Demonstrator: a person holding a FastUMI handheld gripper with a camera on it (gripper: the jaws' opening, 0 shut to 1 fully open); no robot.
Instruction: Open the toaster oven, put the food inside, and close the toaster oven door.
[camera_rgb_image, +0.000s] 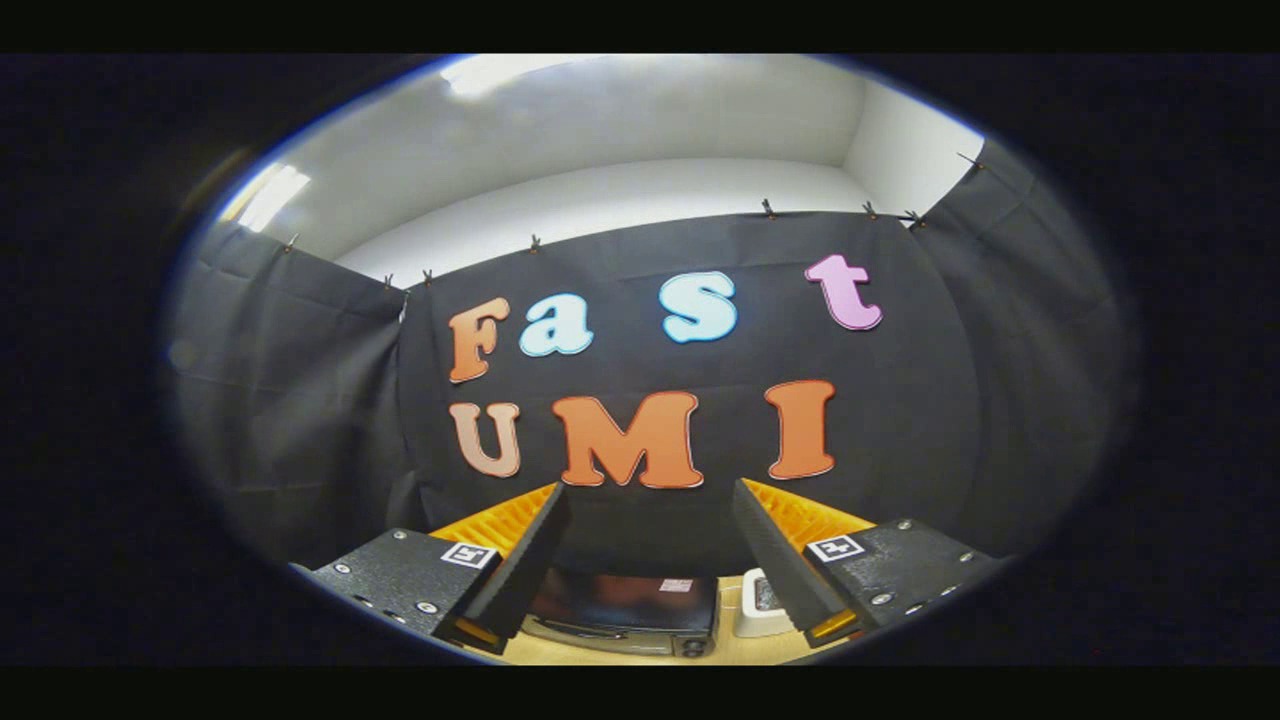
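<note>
My gripper (650, 505) is held high and stands open, with nothing between its two fingers. Far below, seen through the gap between the fingers, the toaster oven (625, 610) sits on a light wooden table (720, 650). It is a dark box with a dark glass door, a handle along the door and a knob at its right end. The door looks shut. A small white object (760, 605) lies on the table just right of the oven, partly hidden by the right finger; I cannot tell whether it is the food.
The black cloth wall (650, 350) of the booth rises behind the table and wraps round both sides. Above it are white room walls and ceiling lights.
</note>
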